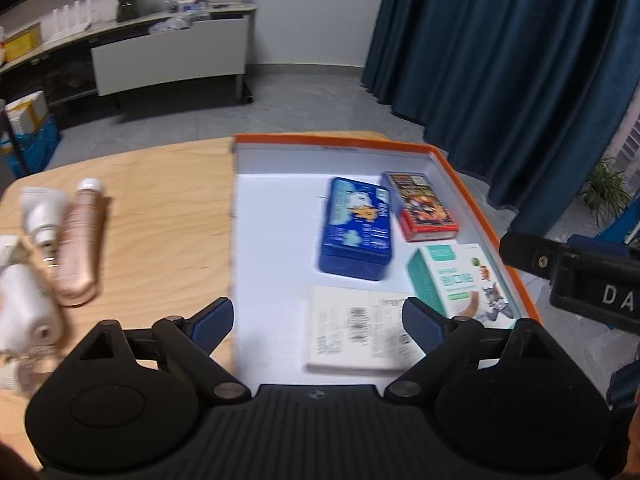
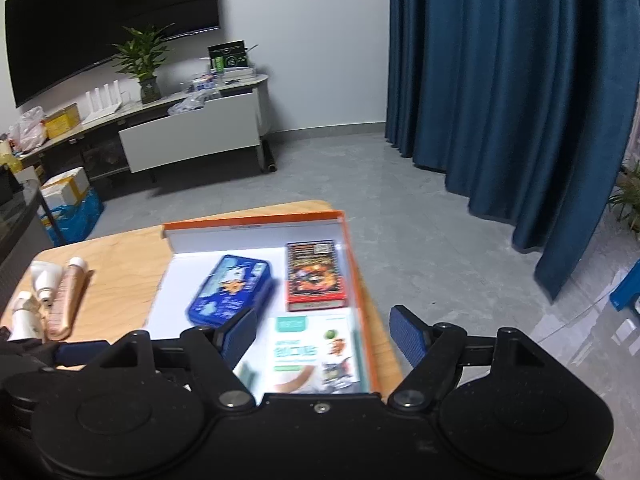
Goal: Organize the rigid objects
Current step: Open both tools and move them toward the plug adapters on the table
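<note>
An orange-rimmed white box [image 1: 480, 196] lies on the wooden table [image 1: 160, 220]. Inside it lie a blue tin [image 1: 356, 228], a red card box [image 1: 420, 206], a teal-and-white carton [image 1: 460, 280] and a white printed box [image 1: 360, 332]. My left gripper [image 1: 318, 324] is open and empty above the box's near end. My right gripper [image 2: 326, 334] is open and empty above the teal carton [image 2: 316, 352]. The blue tin [image 2: 232, 292] and red box [image 2: 314, 276] lie beyond it, inside the orange-rimmed box [image 2: 256, 218].
Pink and white tubes [image 1: 76, 240] lie on the table left of the box, also in the right wrist view [image 2: 64, 300]. The right gripper's body [image 1: 580, 280] hangs at the box's right side. Grey floor, blue curtains [image 2: 500, 80] and a TV cabinet [image 2: 192, 136] lie beyond.
</note>
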A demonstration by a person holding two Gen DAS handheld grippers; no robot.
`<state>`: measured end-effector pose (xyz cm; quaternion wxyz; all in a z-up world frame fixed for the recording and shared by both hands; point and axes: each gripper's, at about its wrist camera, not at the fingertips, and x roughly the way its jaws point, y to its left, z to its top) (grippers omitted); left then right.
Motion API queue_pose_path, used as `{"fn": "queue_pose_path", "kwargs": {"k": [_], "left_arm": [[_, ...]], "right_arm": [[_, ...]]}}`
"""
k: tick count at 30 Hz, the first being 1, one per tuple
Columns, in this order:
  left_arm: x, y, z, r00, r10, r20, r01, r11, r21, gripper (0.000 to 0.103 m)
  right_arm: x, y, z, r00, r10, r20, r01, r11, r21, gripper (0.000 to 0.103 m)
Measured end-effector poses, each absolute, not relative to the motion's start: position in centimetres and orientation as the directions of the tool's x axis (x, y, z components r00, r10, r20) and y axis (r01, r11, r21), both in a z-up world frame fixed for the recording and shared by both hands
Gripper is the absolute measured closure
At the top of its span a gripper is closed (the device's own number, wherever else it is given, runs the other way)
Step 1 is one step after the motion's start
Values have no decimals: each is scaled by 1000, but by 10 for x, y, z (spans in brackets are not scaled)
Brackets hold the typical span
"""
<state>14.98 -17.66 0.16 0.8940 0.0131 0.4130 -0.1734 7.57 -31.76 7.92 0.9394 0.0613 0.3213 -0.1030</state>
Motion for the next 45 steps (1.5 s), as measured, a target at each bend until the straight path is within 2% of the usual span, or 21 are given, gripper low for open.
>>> {"fn": "queue_pose_path", "kwargs": {"k": [16, 33, 40, 45], "left_arm": [[129, -77, 20, 654, -152, -741, 123, 988, -93, 8], [117, -31, 21, 674, -120, -729, 45, 992, -122, 8], [109, 6, 11, 670, -67, -739, -36, 992, -123, 8], [107, 36, 8, 668, -13, -744, -113, 987, -119, 8]], "right_arm": [[81, -235, 69, 747, 32, -664, 41, 995, 93, 12], [83, -187, 63, 720, 90, -688, -59, 996, 69, 12], [90, -166, 53, 690, 132, -711, -110, 991, 78, 12], [106, -142, 45, 651, 215, -728, -181, 975, 127, 11]]}}
